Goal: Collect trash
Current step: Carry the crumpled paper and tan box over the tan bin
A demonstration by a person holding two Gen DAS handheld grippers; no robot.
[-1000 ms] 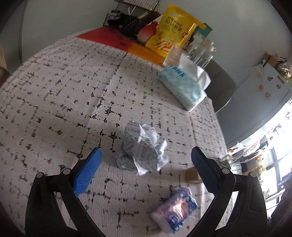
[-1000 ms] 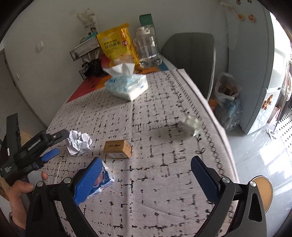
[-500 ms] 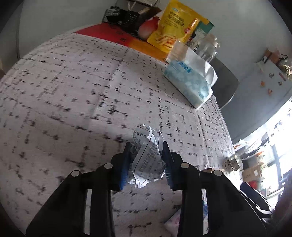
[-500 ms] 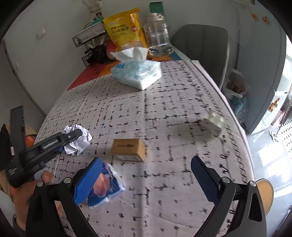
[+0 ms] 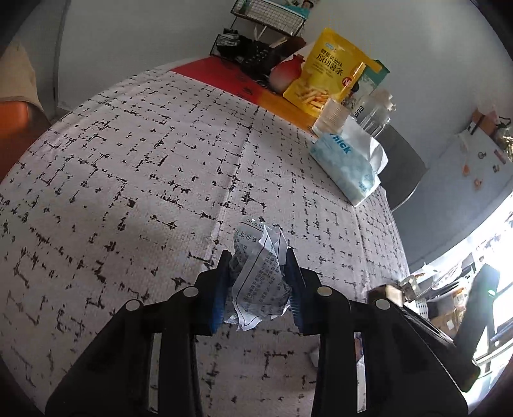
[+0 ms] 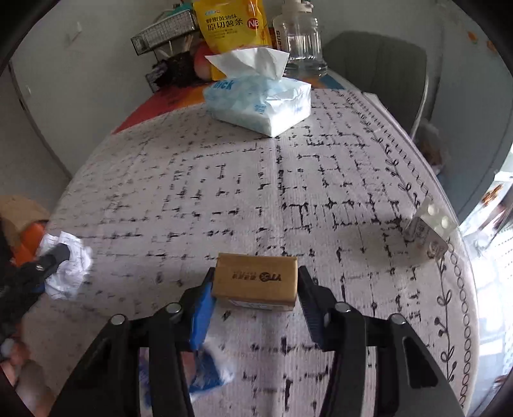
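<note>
Pinching a crumpled printed paper [image 5: 259, 279] between its blue pads, the left gripper [image 5: 258, 282] holds it just above the patterned tablecloth [image 5: 128, 192]. The right gripper [image 6: 255, 288] has just been closing, and its jaws now sit narrowed on either end of a small brown cardboard box [image 6: 255, 280] on the cloth. A blue-and-white wrapper [image 6: 205, 372] lies beneath its left finger. A folded blister pack [image 6: 428, 231] rests near the table's right edge. Farther off stand a tissue pack [image 6: 259, 99], then a yellow snack bag [image 6: 232, 22] and clear jar [image 6: 301, 45]
</note>
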